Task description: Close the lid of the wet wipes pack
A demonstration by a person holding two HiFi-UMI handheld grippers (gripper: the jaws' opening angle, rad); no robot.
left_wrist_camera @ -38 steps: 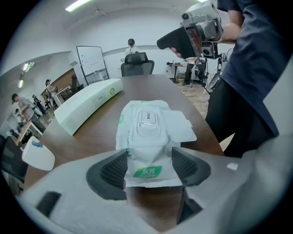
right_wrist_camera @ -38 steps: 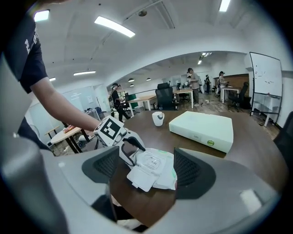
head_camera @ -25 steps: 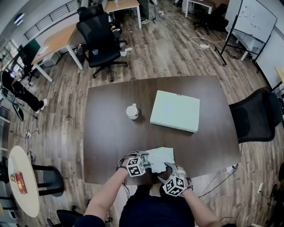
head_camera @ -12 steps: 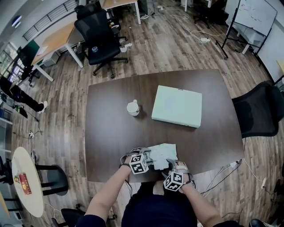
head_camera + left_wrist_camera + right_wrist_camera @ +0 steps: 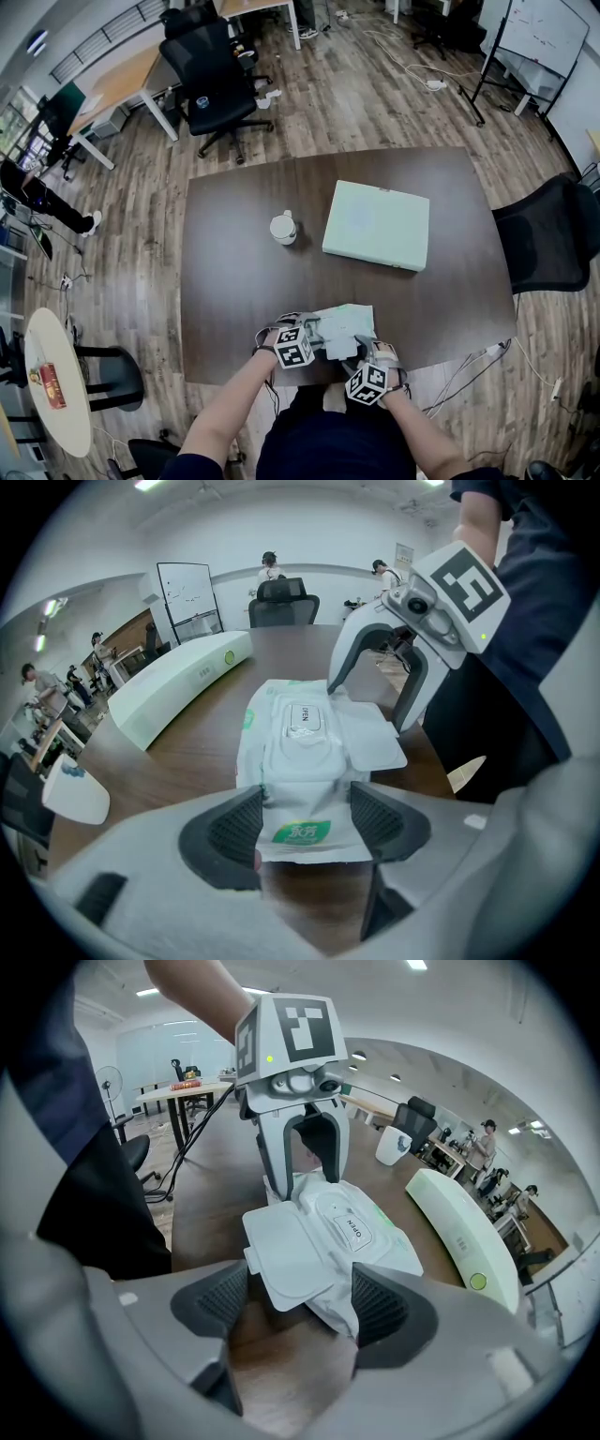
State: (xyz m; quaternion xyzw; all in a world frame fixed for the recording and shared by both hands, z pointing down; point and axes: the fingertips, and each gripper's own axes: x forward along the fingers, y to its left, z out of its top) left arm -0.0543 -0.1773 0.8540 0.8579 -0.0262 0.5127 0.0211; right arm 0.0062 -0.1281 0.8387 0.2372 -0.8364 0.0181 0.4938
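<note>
The left claw (image 5: 305, 817) is pinched tight on the near end of the wet wipes pack (image 5: 298, 752), which lies flat on the surface (image 5: 234, 272). The right claw (image 5: 295, 1302) is narrow, and the pack's open lid (image 5: 292, 1258) sits between its two pads. Just past the lid, a sticker (image 5: 354, 1230) covers the pack's hole, so the wipes inside are hidden. Far beyond both claws are a white cup (image 5: 282, 227) and a flat, shut box (image 5: 377, 225).

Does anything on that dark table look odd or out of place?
Only the white wet wipes pack at the near edge: its white plastic flip lid lies swung open, flat beside the opening. The white mug and pale green box look fine.
</note>
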